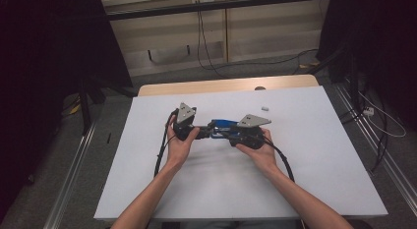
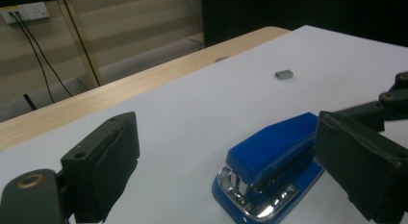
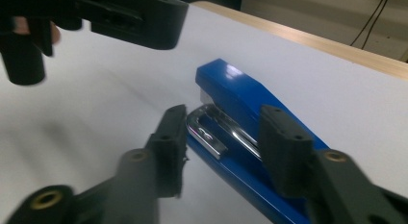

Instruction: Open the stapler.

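Blue plastic with a chrome base, the small stapler (image 1: 222, 125) lies flat near the middle of the white bench (image 1: 305, 155), between the two hands. The left claw (image 1: 196, 131) points rightward toward the stapler's front end, held low by a hand (image 1: 178, 145) that wraps its body from below, forearm angled in from the bottom edge. Its jaws stand wide apart, with nothing pressed between them; in the left gripper view the stapler (image 2: 269, 168) sits just ahead of the right-hand pad. The right claw (image 3: 222, 137) points leftward and straddles the stapler's (image 3: 245, 101) rear half, jaws narrowed on either side; whether the pads touch it cannot be told. A small grey block (image 1: 265, 109) lies apart, farther back.
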